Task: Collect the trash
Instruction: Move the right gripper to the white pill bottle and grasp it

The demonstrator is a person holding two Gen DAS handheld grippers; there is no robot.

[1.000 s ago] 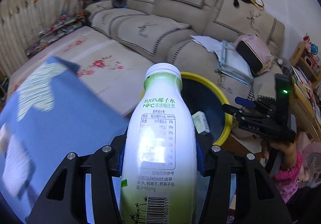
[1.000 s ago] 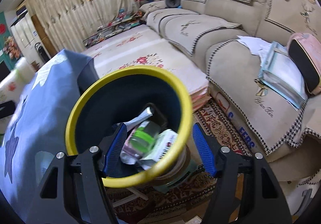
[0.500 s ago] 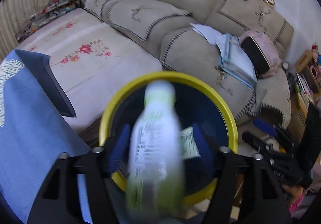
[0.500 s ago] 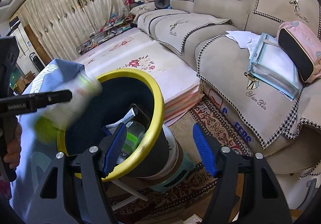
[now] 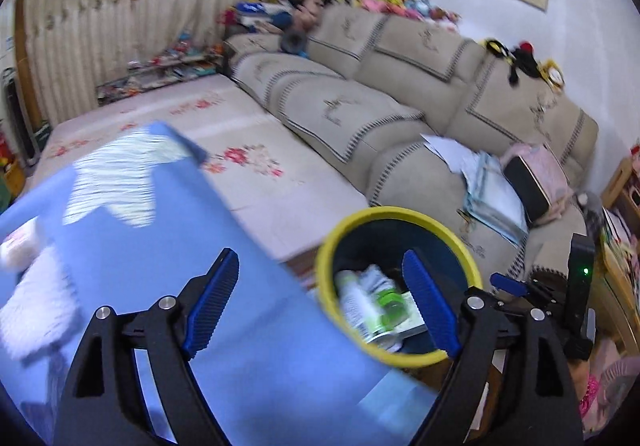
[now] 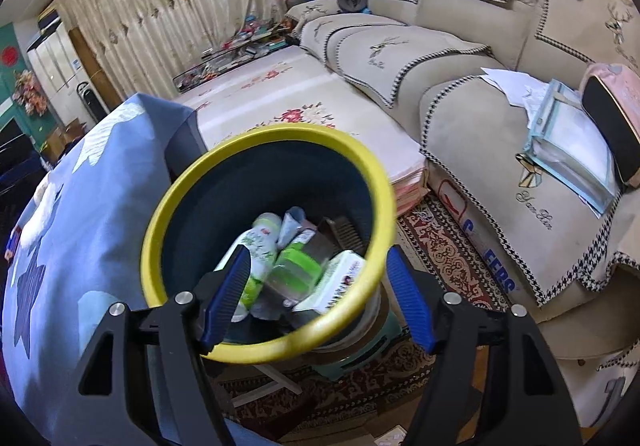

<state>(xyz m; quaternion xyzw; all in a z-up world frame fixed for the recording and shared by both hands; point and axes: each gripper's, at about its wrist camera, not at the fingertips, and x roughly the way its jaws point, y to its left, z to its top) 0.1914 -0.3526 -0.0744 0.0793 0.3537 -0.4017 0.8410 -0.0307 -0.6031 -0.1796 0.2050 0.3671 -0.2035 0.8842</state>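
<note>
Bottle [image 6: 256,246], smooth white-green plastic, lies in the round yellow-rimmed bin [image 6: 362,162]. Left gripper [image 5: 320,302] and right gripper [image 6: 318,294] hover above, ribbed blue jaws spread, empty.

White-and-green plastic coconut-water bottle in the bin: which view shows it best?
Right wrist view: the white-and-green plastic bottle lies sharp inside the yellow-rimmed bin. Left wrist view shows it blurred, partly hidden by the rim.

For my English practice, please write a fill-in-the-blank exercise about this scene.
1. The white and green bottle lies inside the ____.
2. The bin has a ____ rim.
3. The left tool is open and holds ____.
4. The cloth on the table is ____.

Missing words: bin; yellow; nothing; blue
</note>
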